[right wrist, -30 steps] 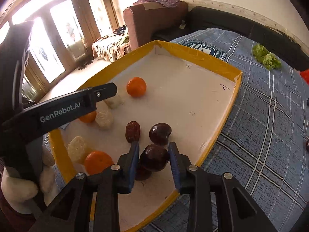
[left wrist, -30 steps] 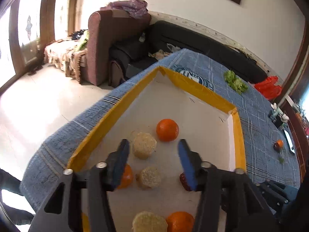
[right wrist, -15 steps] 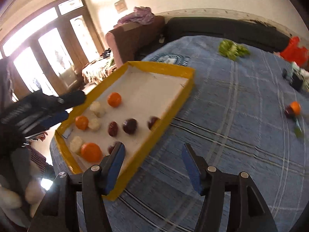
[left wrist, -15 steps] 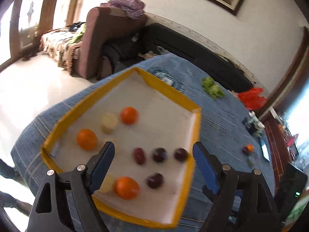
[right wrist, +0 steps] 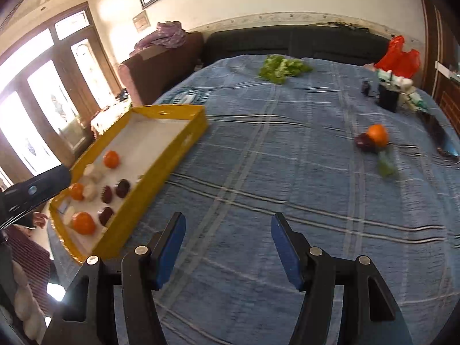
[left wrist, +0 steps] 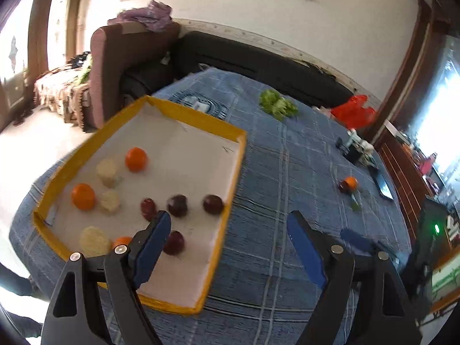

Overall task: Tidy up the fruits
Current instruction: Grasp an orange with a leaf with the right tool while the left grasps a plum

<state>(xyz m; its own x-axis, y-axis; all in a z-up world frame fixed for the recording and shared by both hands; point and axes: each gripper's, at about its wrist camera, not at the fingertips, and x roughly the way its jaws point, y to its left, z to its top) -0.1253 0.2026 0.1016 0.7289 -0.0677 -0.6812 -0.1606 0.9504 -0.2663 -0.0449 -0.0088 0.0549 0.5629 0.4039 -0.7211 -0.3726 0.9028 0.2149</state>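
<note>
A yellow-rimmed tray point(left wrist: 201, 123) on the blue checked cloth holds oranges point(left wrist: 136, 159), pale round fruits point(left wrist: 107, 169) and dark plums point(left wrist: 213, 204). My left gripper point(left wrist: 228, 215) hangs open above the tray's near right corner, with nothing between its blue pads. My right gripper point(right wrist: 227, 215) is over bare cloth to the right of the tray point(right wrist: 161, 184); its jaws are opening and hold nothing. Far to the right, a loose orange point(right wrist: 377, 135) lies on the cloth against a dark fruit point(right wrist: 364, 142). The left wrist view shows the same orange point(left wrist: 350, 183).
Leafy greens point(right wrist: 283, 67) lie at the far side of the table. A red bag point(right wrist: 398, 56), a black holder point(right wrist: 388, 97) and a phone point(left wrist: 383, 185) sit along the right edge. A small green leaf point(right wrist: 386, 168) lies near the loose orange. A dark sofa point(left wrist: 258, 63) stands behind.
The right gripper has let go of a dark plum, which stays in the tray. Both grippers have drawn back from the tray, swung right over the cloth, and widened their jaws.
</note>
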